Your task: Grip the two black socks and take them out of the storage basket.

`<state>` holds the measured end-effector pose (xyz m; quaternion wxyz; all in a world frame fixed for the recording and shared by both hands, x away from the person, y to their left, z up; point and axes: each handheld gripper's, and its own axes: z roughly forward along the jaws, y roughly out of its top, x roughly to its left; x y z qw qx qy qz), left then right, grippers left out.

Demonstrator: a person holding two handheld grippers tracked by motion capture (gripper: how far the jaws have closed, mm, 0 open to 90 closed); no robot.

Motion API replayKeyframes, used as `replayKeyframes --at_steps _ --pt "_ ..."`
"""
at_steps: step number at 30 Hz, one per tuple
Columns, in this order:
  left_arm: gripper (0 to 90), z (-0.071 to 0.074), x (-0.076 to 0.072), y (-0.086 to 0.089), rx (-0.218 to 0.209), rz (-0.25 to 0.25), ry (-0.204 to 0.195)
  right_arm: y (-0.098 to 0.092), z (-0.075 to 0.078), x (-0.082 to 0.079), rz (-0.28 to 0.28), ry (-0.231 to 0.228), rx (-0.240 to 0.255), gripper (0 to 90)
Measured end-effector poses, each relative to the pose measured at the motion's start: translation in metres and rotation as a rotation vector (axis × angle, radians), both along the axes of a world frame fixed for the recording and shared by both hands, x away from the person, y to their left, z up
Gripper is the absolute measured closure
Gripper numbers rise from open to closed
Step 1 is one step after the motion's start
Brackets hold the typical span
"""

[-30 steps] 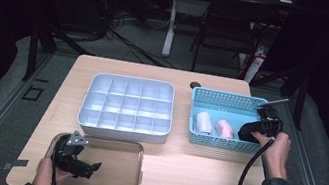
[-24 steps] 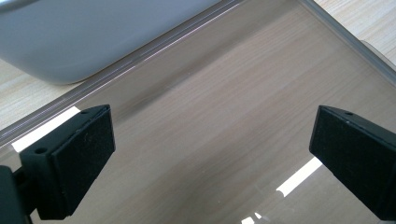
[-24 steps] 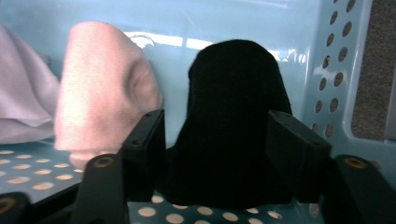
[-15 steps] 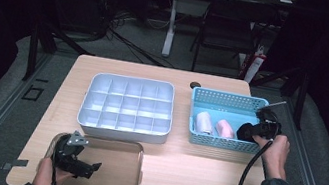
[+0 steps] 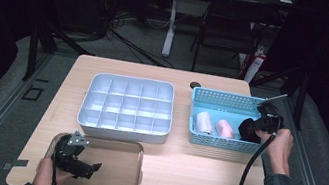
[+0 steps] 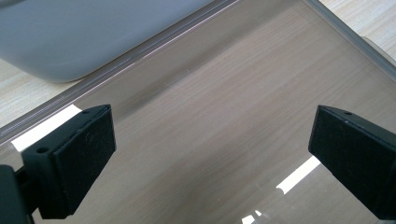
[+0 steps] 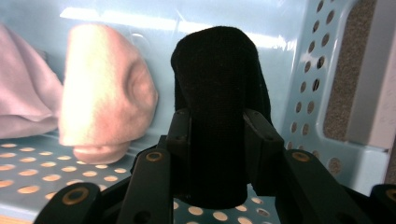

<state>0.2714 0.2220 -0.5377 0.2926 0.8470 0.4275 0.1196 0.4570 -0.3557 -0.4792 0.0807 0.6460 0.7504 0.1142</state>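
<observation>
A blue perforated basket [image 5: 224, 99] at the right of the table holds a white sock roll [image 5: 205, 122], a pink sock roll [image 5: 225, 129] and a black sock roll [image 5: 248, 129]. My right gripper [image 5: 257, 128] reaches into the basket from the right; its jaws have just been closing and now press on both sides of the black sock roll [image 7: 215, 107], with the pink roll [image 7: 105, 91] beside it. My left gripper [image 5: 86, 168] rests open over a clear tray [image 5: 124, 167] at the front left, nothing between its pads [image 6: 84, 154].
A white divided organizer tray [image 5: 125, 103] with several empty compartments sits mid-table, its edge [image 6: 70, 42] just beyond the left gripper. A small dark disc [image 5: 196, 85] lies near the table's far edge. Chairs and cables stand behind the table.
The right gripper's jaws have closed onto the black sock roll inside the basket. The left gripper has stayed in place.
</observation>
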Motion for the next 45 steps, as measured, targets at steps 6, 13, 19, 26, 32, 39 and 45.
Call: replayKeyframes --at_steps 6,13,19,26,32,39,45 --pt "0.9 0.000 0.000 0.000 0.002 -0.001 0.001 0.002 0.012 0.003 -0.008 -0.032 -0.004 66.6" --pt "0.9 0.000 0.000 -0.001 0.003 -0.006 0.002 0.004 0.027 0.003 0.004 -0.050 -0.016 66.8" --pt "0.8 0.000 0.000 -0.001 0.004 -0.006 0.001 0.008 0.040 0.001 0.014 -0.079 -0.020 66.8" --pt "0.8 0.000 0.000 -0.001 0.004 -0.007 0.001 0.011 0.055 -0.002 0.032 -0.104 -0.029 66.9" --pt "0.8 -0.001 0.000 -0.001 0.004 -0.009 0.001 0.016 0.069 -0.008 0.054 -0.128 -0.022 66.8" --pt "0.8 -0.001 0.000 -0.002 0.004 -0.009 0.000 0.027 0.085 -0.019 0.097 -0.148 -0.019 66.8" --pt "0.9 -0.001 0.000 -0.002 0.009 -0.012 0.001 0.037 0.093 -0.029 0.135 -0.158 0.011 66.8"
